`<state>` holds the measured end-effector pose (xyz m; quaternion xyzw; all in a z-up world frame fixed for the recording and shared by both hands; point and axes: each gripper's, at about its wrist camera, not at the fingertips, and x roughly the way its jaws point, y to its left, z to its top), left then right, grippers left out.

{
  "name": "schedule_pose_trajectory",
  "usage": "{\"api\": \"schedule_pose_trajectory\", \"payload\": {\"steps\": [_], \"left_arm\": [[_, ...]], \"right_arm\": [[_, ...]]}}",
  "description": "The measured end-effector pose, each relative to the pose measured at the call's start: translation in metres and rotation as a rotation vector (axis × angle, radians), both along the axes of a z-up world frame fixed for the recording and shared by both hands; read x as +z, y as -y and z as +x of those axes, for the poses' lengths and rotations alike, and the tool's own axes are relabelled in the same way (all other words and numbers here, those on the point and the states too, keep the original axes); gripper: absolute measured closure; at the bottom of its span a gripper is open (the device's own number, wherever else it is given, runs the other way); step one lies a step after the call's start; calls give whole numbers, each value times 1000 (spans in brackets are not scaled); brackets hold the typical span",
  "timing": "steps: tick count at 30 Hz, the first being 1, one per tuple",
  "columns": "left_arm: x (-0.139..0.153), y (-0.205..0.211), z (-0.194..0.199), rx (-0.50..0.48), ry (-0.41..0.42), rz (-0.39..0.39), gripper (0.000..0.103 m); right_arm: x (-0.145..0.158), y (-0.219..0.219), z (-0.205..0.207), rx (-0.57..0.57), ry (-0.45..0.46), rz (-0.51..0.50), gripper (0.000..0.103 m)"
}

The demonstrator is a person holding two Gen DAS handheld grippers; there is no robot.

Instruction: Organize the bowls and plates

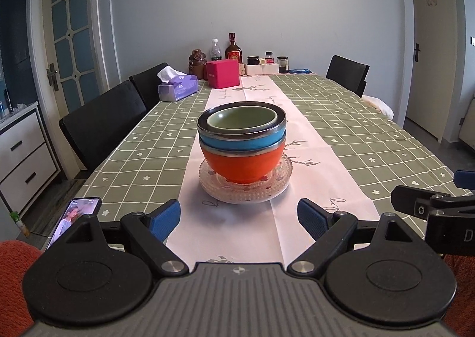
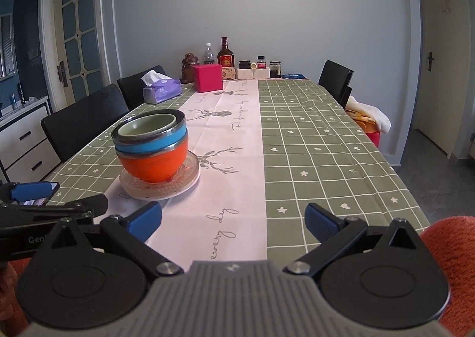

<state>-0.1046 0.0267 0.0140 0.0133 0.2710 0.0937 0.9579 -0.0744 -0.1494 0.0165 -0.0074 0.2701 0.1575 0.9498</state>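
Note:
Three bowls are nested on a stack of clear glass plates on the pink table runner. An orange bowl is at the bottom, a blue bowl sits in it, and a green bowl is on top. My left gripper stands open just in front of the stack, holding nothing. In the right wrist view my right gripper is open and empty, with the stack ahead and to its left. The left gripper's blue fingertip shows at the left edge of that view.
A phone lies at the table's near left corner. At the far end stand a tissue box, a pink box, bottles and jars. Black chairs line the left side, another chair is at the far right.

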Motion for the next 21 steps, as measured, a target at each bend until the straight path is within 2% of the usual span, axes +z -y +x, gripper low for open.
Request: {"api": "schedule_pose_trajectory", "payload": {"steps": [21], "left_arm": [[2, 1, -2, -8, 13, 3, 0]], "right_arm": [[3, 1, -4, -6, 25, 21, 3]]}}
